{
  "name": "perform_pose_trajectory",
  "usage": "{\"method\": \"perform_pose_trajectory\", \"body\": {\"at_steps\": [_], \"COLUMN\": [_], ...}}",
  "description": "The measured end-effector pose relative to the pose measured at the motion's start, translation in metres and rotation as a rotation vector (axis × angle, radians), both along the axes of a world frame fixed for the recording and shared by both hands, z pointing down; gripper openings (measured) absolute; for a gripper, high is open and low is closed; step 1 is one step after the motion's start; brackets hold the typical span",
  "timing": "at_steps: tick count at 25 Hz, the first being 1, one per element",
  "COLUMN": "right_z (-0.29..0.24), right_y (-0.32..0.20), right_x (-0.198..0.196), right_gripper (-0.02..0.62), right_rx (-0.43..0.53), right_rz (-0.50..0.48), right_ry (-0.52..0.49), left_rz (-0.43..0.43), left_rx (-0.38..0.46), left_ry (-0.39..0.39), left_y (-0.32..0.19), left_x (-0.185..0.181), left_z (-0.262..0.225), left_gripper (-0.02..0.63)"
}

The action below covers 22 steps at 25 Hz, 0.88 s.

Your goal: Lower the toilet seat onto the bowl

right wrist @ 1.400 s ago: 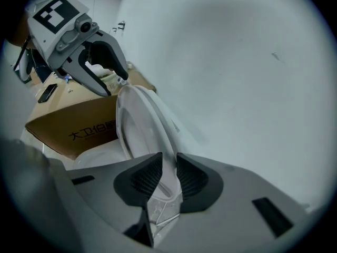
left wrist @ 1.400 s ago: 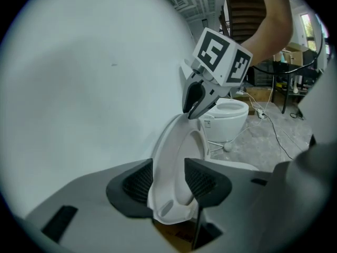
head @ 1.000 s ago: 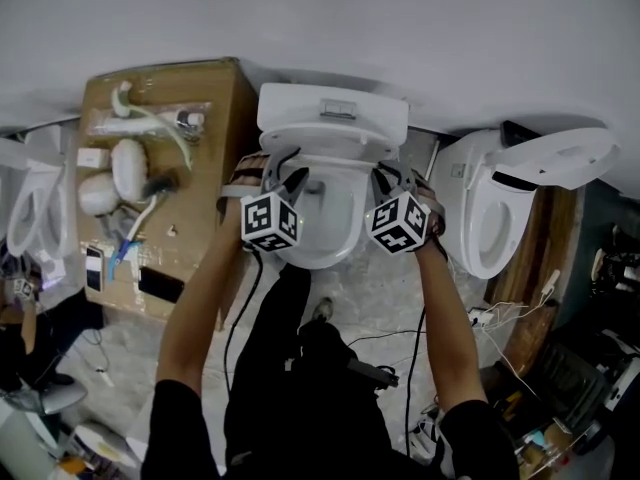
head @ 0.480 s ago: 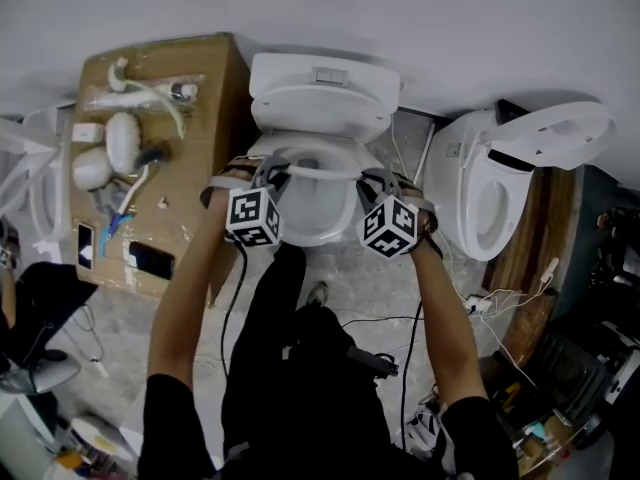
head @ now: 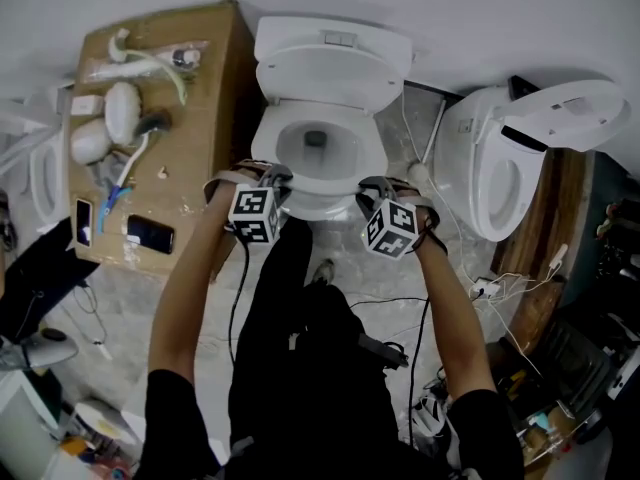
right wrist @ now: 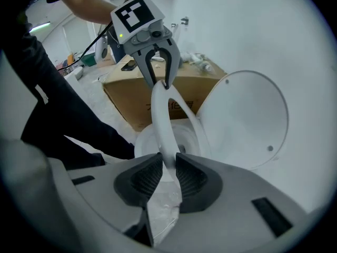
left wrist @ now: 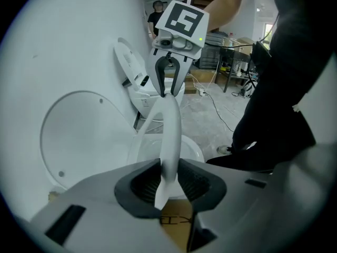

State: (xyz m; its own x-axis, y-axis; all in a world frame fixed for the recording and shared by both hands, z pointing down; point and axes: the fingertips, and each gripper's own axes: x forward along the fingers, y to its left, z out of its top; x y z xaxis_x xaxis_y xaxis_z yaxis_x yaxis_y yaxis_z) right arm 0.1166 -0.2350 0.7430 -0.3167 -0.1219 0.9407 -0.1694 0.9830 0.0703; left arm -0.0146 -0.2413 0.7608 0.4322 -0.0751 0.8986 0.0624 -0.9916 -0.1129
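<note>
The white toilet seat hangs low over the bowl, its front raised a little off the rim. The lid stands up against the tank. My left gripper holds the seat's front left and my right gripper its front right. In the left gripper view the seat's edge runs between my left gripper's pads across to the other gripper. In the right gripper view the seat lies between my right gripper's pads. Both pairs of jaws are opening, with the pads still on the seat.
A cardboard box with plumbing parts and phones stands left of the toilet. A second toilet with its lid up is at the right. Cables trail over the floor, and the person's legs and shoe are right before the bowl.
The seat has swung down from near the lid to just over the bowl. Both grippers came down and back toward the person with it.
</note>
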Motion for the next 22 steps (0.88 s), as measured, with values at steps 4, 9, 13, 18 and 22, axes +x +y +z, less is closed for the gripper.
{"method": "perform_pose_trajectory", "body": {"at_steps": [4,9,13,18,22], "right_z": [0.032,0.075,0.114,0.171,0.209], "right_y": [0.039,0.079,0.105,0.136,0.15], "right_x": [-0.002,-0.003,-0.002,-0.003,-0.005], "right_gripper": [0.104,0.114,0.12,0.126,0.126], "right_rx": [-0.031,-0.038,-0.046,-0.041,-0.03], "right_rz": [-0.051,-0.086,-0.098,-0.09,-0.073], "right_ry": [0.029,0.05,0.068,0.097,0.097], "left_rz": [-0.005,-0.003,0.0,-0.027,-0.01], "left_rx": [-0.045,-0.032,0.007,0.034,0.047], "left_ry": [0.012,-0.019,-0.052,-0.053,-0.098], "left_y": [0.043,0.084,0.109,0.14,0.155], "left_x": [0.001,-0.001,-0.001,-0.002,-0.003], "left_z": [0.024,0.067,0.109,0.163,0.2], "left_gripper": [0.124,0.141,0.149,0.151,0.152]}}
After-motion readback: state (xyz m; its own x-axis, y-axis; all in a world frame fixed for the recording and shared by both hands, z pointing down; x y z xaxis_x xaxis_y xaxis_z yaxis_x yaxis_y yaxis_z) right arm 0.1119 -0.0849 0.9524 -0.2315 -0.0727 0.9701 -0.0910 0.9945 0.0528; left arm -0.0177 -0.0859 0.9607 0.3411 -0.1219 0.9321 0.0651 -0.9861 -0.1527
